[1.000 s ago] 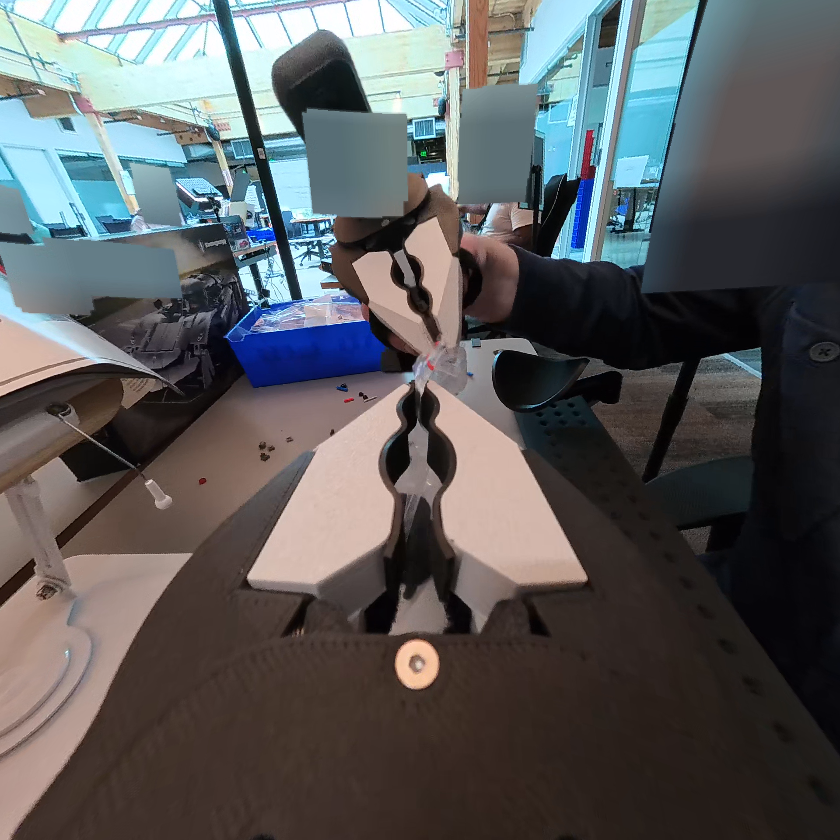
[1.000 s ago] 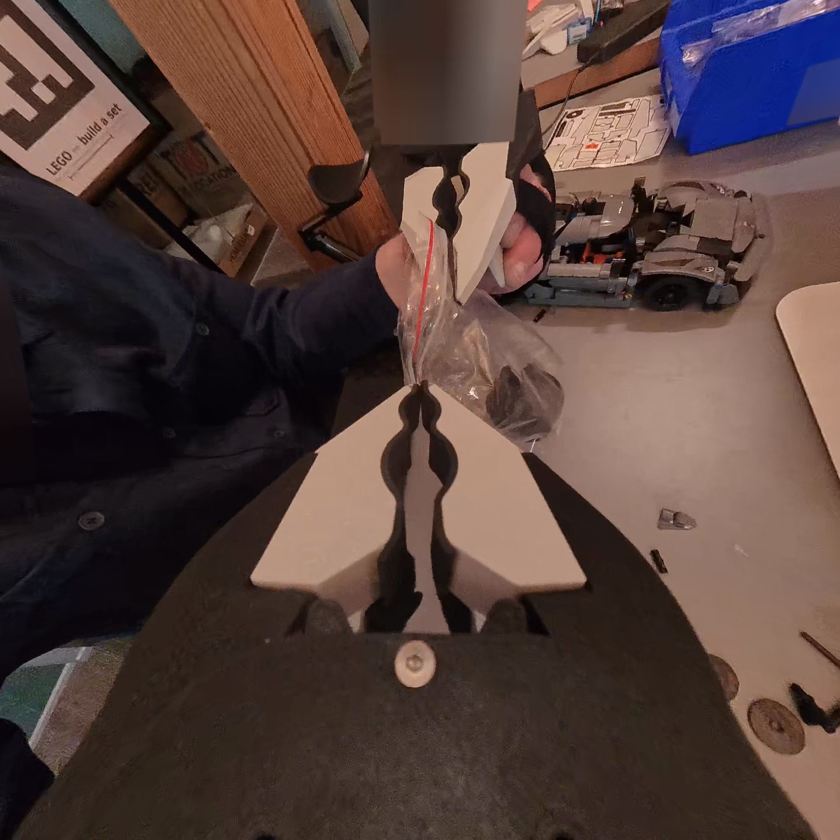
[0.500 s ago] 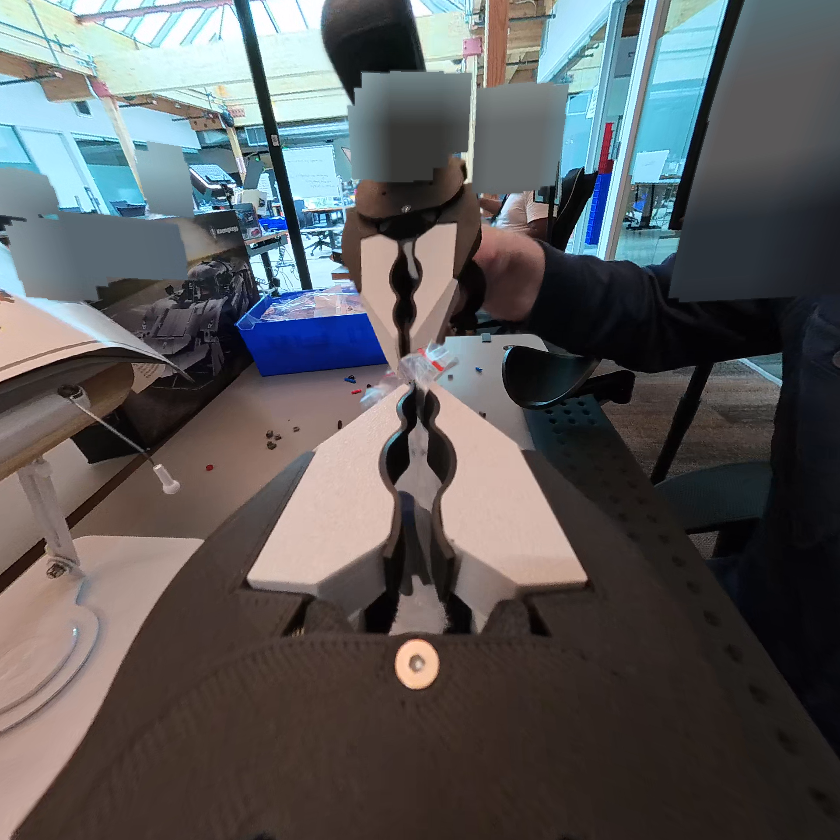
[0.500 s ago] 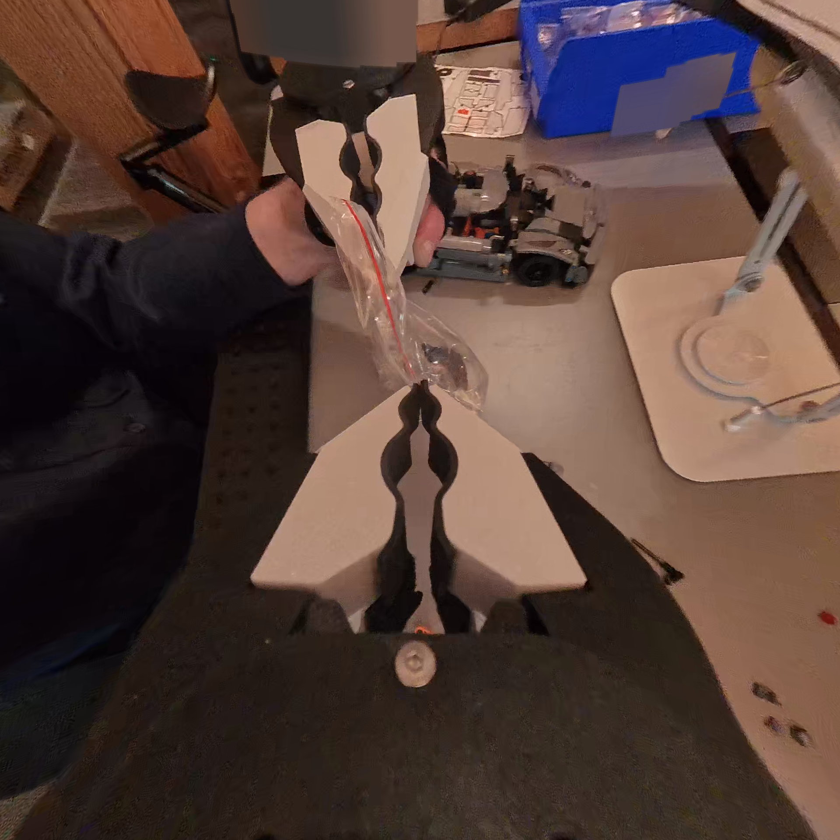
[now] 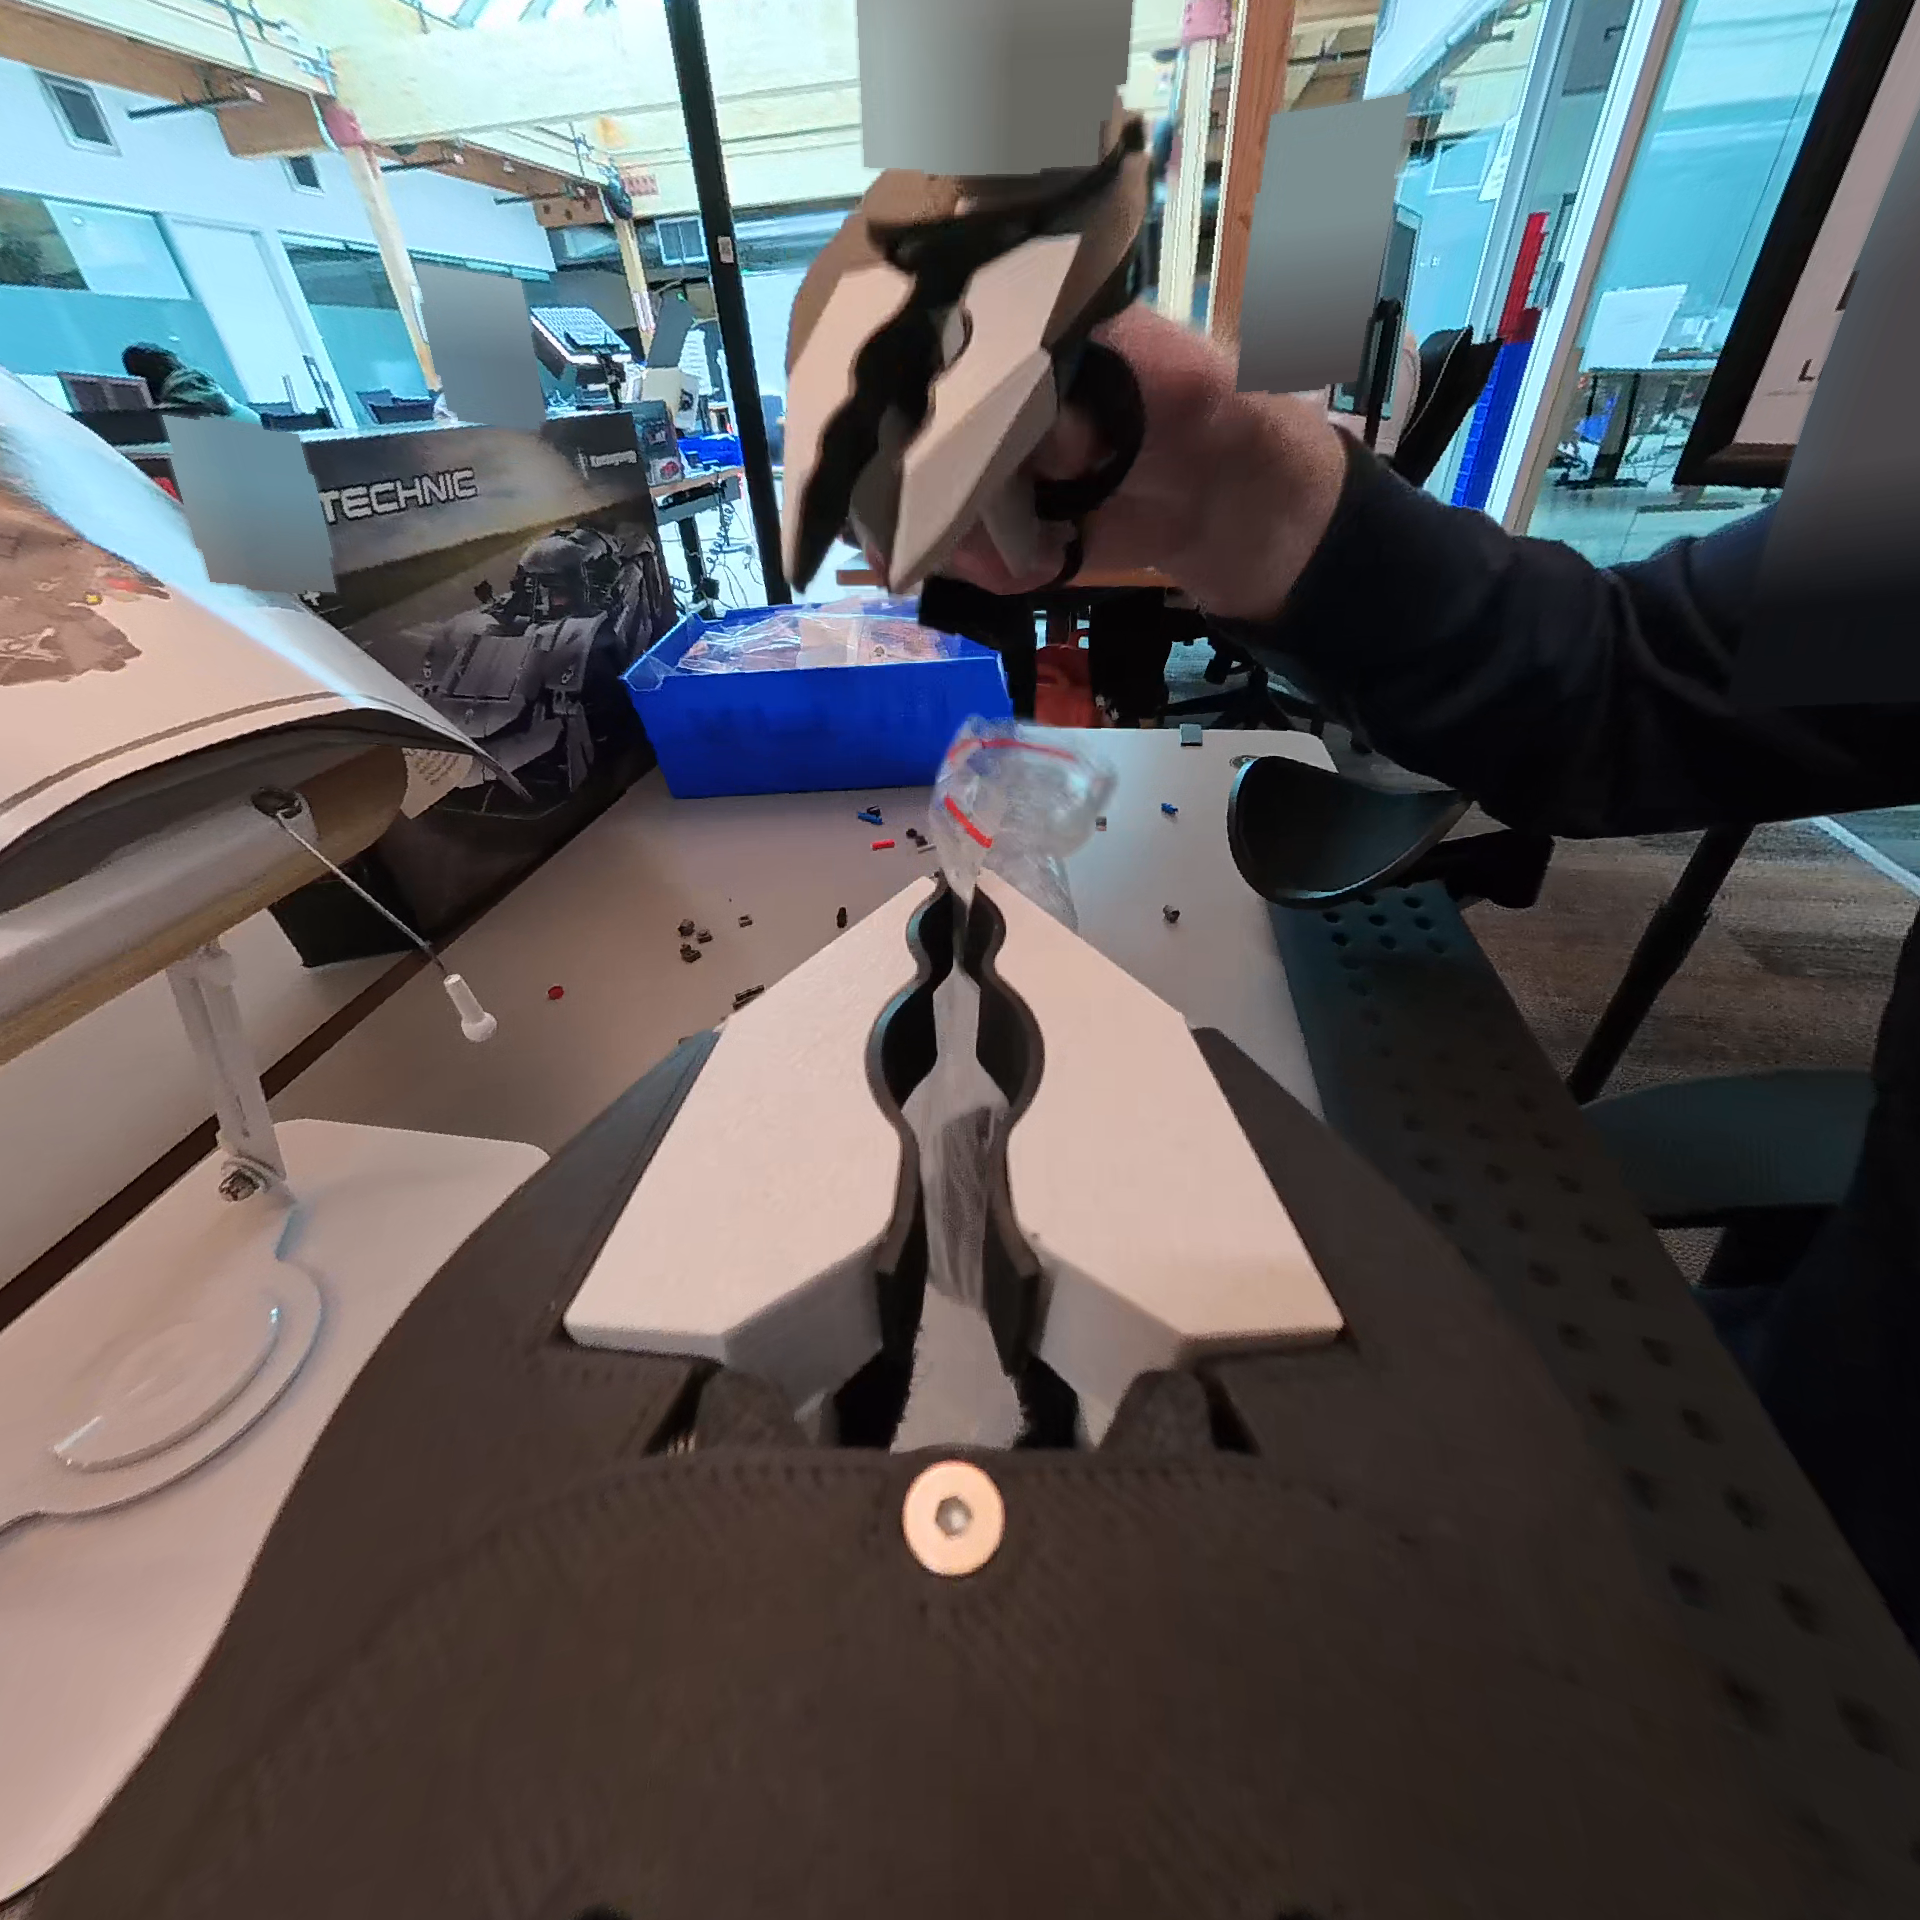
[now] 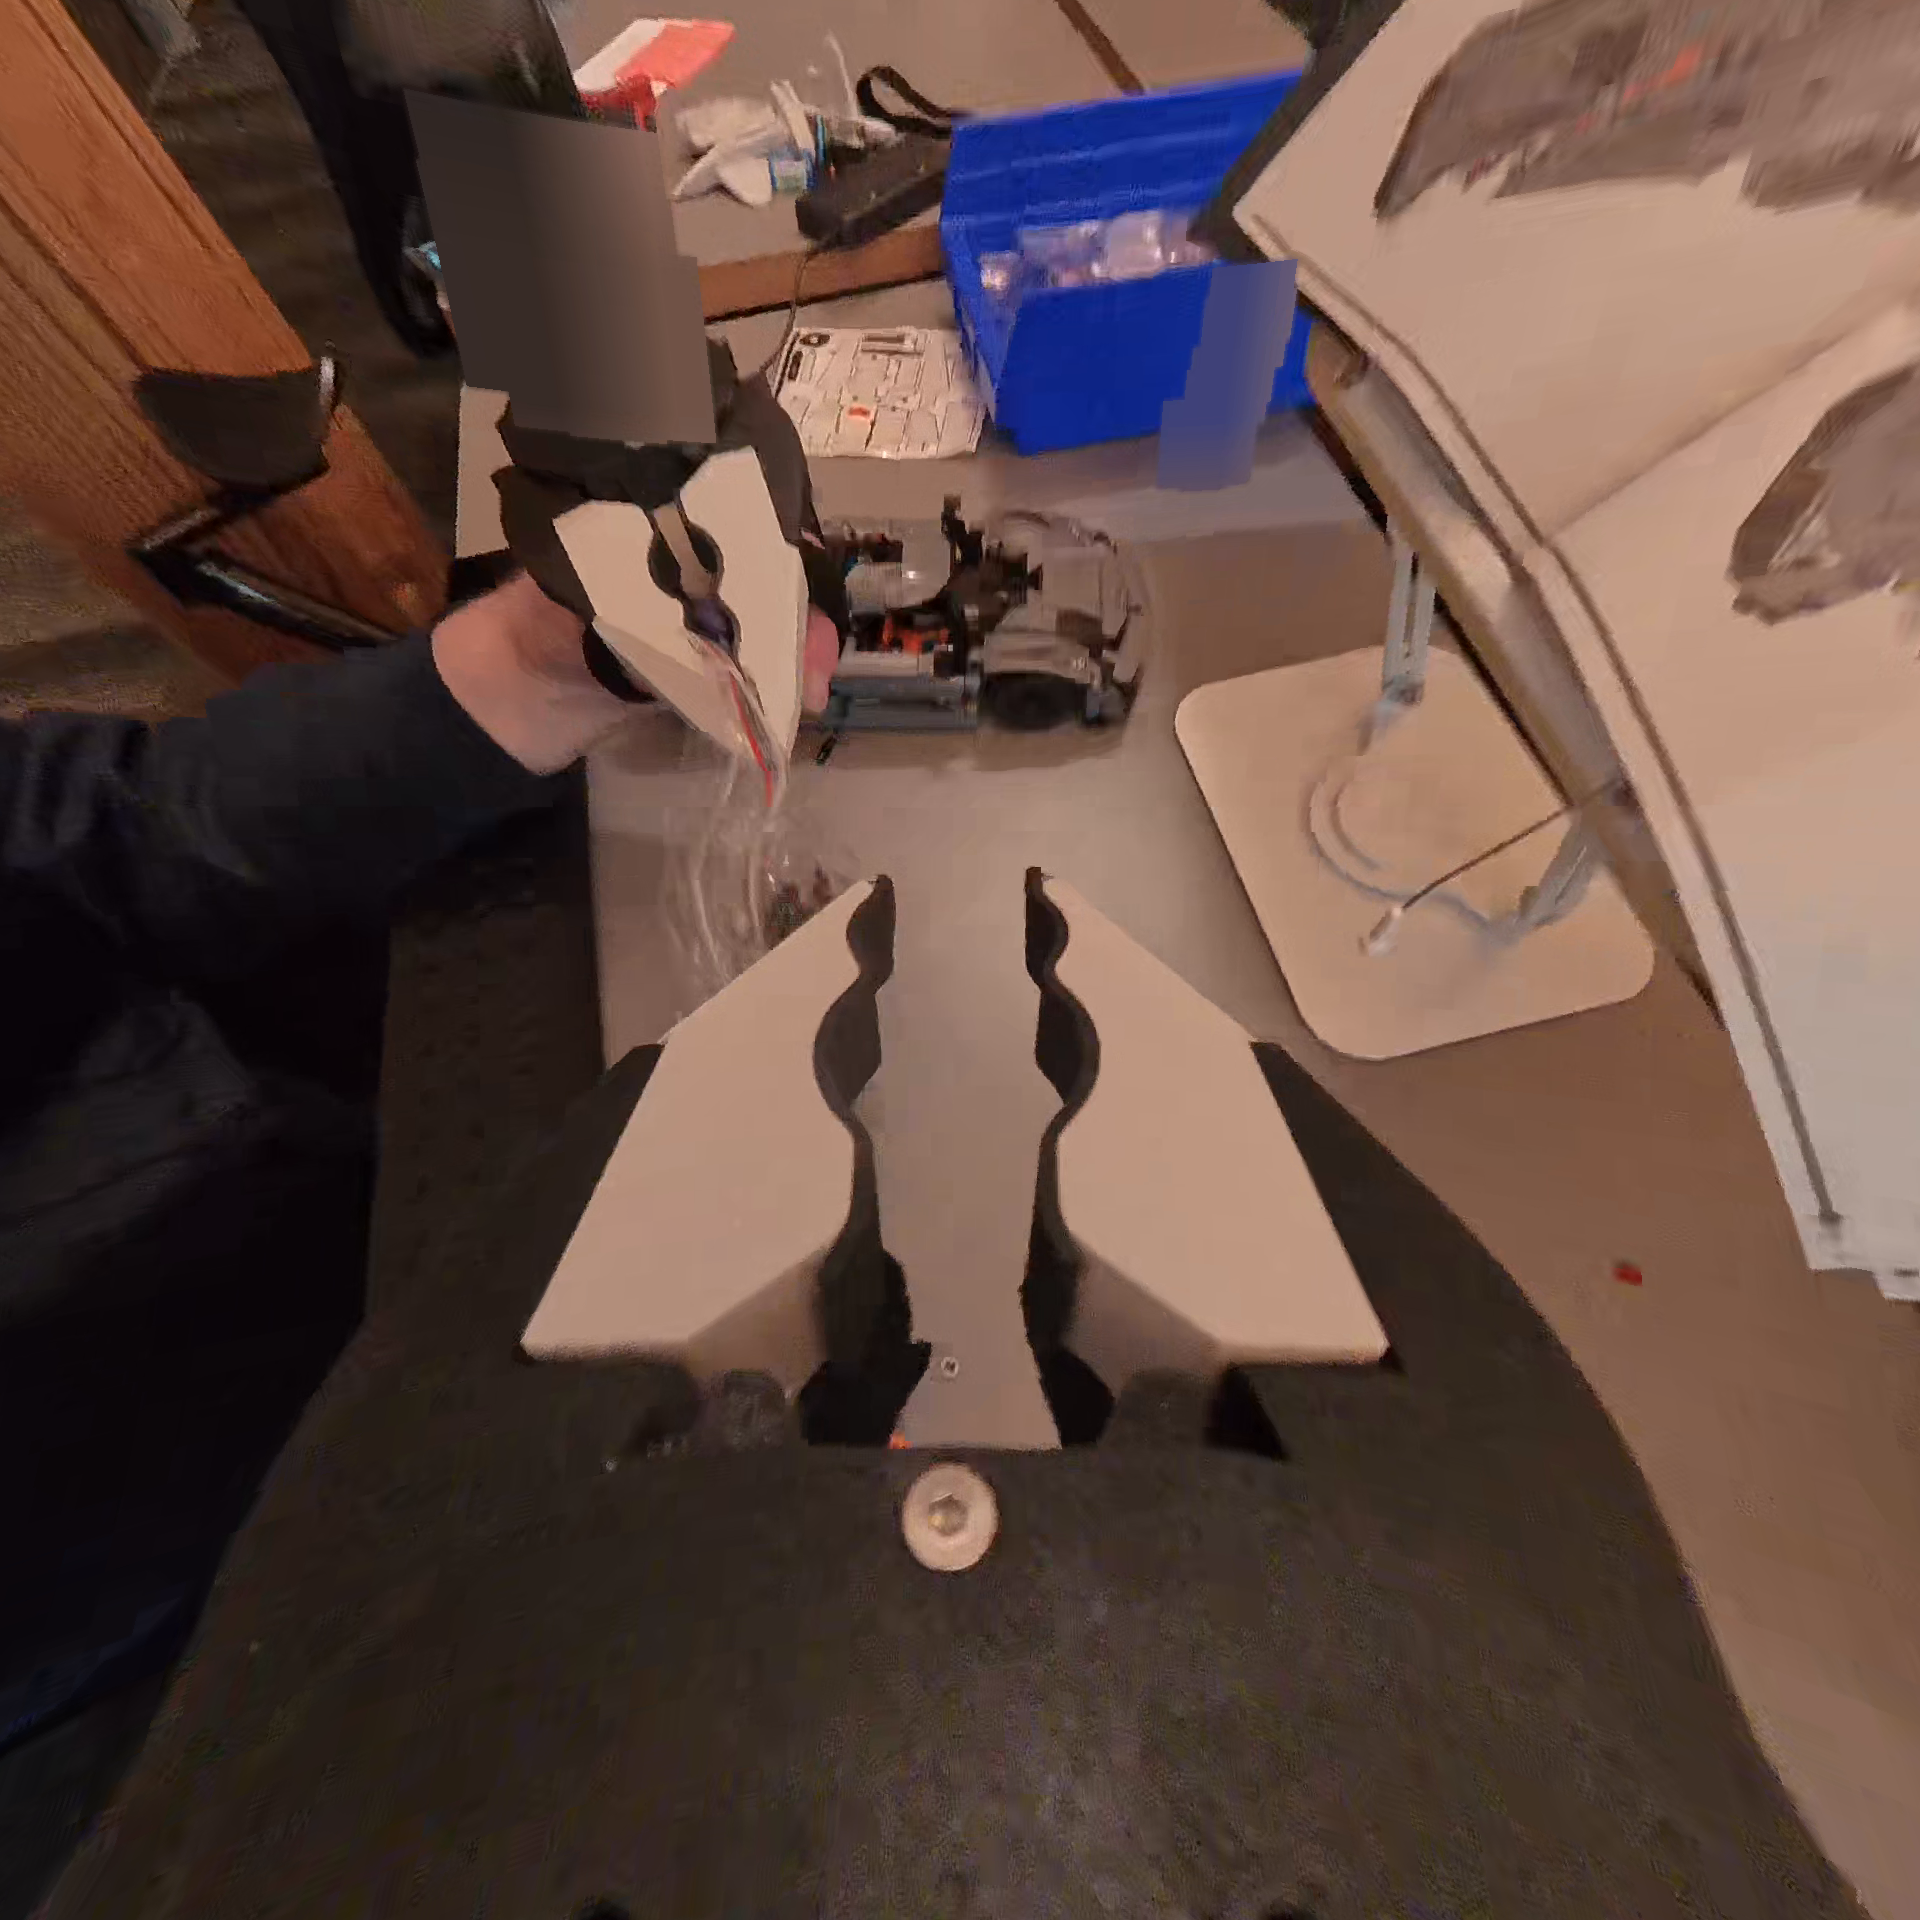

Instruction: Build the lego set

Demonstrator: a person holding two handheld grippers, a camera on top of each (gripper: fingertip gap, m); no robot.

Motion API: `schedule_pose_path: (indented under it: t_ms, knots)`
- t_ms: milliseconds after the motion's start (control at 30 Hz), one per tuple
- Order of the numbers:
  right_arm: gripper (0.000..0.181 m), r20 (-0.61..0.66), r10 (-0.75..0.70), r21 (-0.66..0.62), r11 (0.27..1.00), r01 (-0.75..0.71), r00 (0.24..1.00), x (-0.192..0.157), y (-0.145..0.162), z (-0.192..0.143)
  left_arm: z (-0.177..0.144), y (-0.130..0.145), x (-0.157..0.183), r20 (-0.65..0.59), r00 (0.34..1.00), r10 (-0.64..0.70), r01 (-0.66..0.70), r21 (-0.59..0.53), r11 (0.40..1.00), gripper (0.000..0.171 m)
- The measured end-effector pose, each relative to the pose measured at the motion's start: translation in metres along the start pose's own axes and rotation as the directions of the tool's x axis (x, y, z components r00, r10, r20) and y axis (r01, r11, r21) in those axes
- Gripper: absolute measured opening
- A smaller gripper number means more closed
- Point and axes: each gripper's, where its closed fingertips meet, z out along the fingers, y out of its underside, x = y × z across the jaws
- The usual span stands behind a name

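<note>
Now, left gripper (image 5: 958, 902): jaws pinched on clear plastic zip bag (image 5: 1013, 805) of small dark pieces.
Right gripper (image 6: 954, 883): jaws parted, empty.
Grey lego car (image 6: 987, 623): on table (image 6: 1039, 810), 12 o'clock of right gripper.

We are in an open-plan workshop-office: beyond our left fingers stand glass partitions (image 5: 1662, 260), timber beams (image 5: 468, 73) and distant desks (image 5: 707, 478); ahead of our right fingers, a blue parts bin (image 6: 1091, 343) sits on the grey worktable (image 6: 1195, 1091).

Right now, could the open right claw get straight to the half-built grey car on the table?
Probably yes: the right claw is empty, and bare table leads to the car; only the left claw with its bag crowds one side.
</note>
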Motion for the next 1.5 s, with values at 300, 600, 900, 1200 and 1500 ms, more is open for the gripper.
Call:
schedule_pose_path:
  t_ms: [300, 600, 900, 1200, 1500]
  knots:
    - [0.051, 0.19, -0.046, -0.054, 0.997, 0.057, 0.981, -0.053, 0.051, 0.018, 0.002, 0.0, -0.004, 0.016, 0.999, -0.031, 0.031, 0.005, 1.0, 0.0]
    - [0.0, 0.004, -0.226, -0.023, 0.974, 0.226, 0.974, -0.037, 0.048, 0.031, 0.004, -0.001, -0.002, -0.007, 0.998, -0.057, 0.057, 0.026, 0.998, 0.0]
    - [0.0, 0.112, -0.078, -0.051, 0.995, 0.084, 0.991, -0.036, 0.043, 0.015, 0.006, 0.015, -0.002, -0.001, 1.0, -0.005, 0.004, -0.084, 0.996, 0.0]
    - [0.0, 0.19, 0.021, -0.079, 0.997, -0.006, 0.982, -0.029, 0.044, 0.018, 0.007, 0.015, -0.001, -0.048, 0.995, -0.083, 0.08, -0.044, 0.996, 0.0]
    - [0.0, 0.187, 0.056, -0.055, 0.997, -0.047, 0.981, -0.021, 0.048, 0.018, 0.003, 0.008, -0.002, -0.057, 0.995, -0.083, 0.084, 0.02, 0.996, 0.0]
